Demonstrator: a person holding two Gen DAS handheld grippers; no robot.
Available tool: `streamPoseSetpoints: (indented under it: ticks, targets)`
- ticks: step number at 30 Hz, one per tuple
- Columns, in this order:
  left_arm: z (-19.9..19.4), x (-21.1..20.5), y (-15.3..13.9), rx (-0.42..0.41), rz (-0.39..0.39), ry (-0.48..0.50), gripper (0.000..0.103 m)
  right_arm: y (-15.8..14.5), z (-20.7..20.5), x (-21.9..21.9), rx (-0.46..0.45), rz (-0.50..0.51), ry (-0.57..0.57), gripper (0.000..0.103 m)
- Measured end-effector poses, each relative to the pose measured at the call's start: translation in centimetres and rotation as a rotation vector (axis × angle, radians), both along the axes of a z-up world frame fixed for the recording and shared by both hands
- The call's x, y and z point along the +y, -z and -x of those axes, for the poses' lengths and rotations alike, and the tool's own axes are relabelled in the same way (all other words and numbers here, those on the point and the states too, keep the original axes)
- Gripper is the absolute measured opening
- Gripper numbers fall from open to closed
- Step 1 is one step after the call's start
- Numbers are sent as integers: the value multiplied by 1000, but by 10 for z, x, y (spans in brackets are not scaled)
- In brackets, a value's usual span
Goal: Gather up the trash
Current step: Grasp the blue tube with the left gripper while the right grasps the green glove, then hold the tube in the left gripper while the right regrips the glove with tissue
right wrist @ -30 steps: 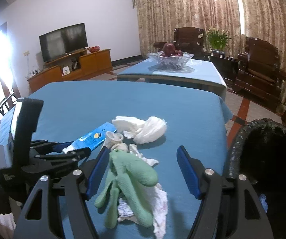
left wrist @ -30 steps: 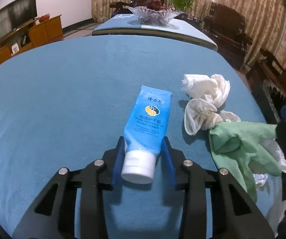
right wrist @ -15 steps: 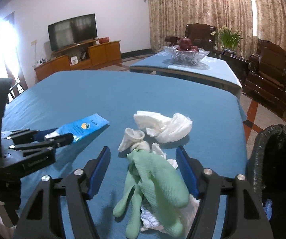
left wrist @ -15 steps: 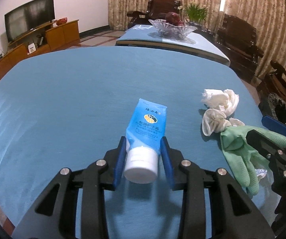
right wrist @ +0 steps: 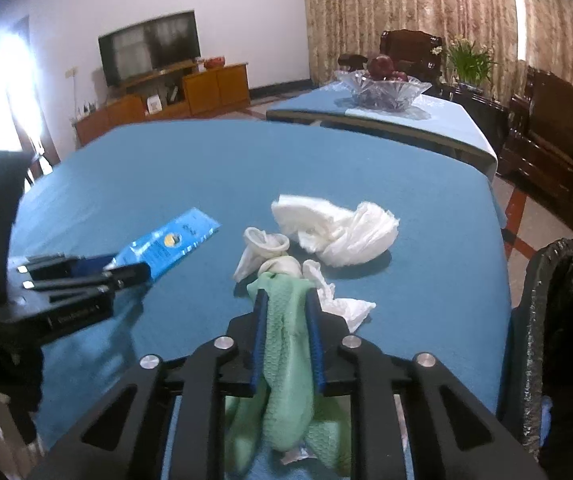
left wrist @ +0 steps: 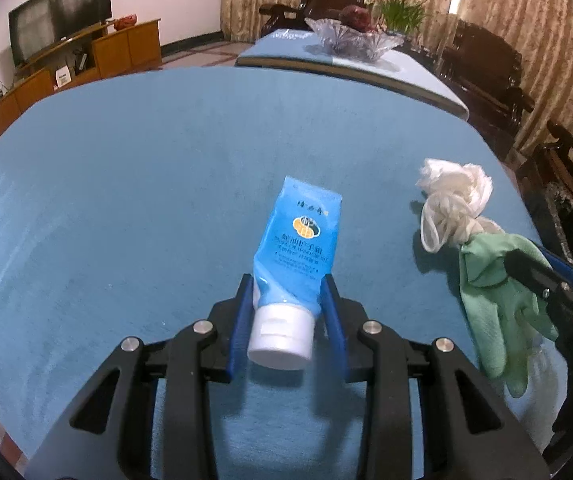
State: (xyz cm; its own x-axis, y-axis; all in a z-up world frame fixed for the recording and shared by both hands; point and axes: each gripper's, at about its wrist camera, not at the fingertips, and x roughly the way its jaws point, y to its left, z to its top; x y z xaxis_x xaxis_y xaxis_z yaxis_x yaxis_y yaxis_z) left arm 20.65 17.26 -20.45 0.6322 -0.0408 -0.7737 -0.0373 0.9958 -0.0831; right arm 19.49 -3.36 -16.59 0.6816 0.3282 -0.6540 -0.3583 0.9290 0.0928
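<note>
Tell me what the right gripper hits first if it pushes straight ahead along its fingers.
The right gripper, shut on the green glove, would likely first run into the knotted white rag right at its fingertips, then the crumpled white tissue beyond; the depth is hard to judge.

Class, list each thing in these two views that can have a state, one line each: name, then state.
Left tool: shut on the blue tube.
Blue tube: capped, gripped near its cap.
Right tool: shut on the green glove.
Green glove: crumpled, gripped.
White tissue: crumpled, lying loose on the blue tablecloth.
Trash bin: open, lined with a black bag.
</note>
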Motion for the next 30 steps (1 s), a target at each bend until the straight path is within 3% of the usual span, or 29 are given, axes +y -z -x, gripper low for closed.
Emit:
streamPoseSetpoints:
  ticks: [7, 10, 15, 22, 30]
  targets:
    - [7, -4, -33, -89, 8, -2, 32, -24, 6, -2, -46, -47, -17, 19]
    - [9, -8, -40, -110, 2, 4, 32, -19, 2, -2, -2, -44, -9, 34]
    - [12, -12, -41, -107, -1, 5, 32, -23, 12, -7, -19, -41, -5, 39]
    - [17, -10, -39, -106, 6, -2, 32, -28, 25, -23, -23, -23, 9, 38]
    - [25, -6, -43, -128, 5, -14, 32, -22, 13, 3, -25, 12, -41, 36]
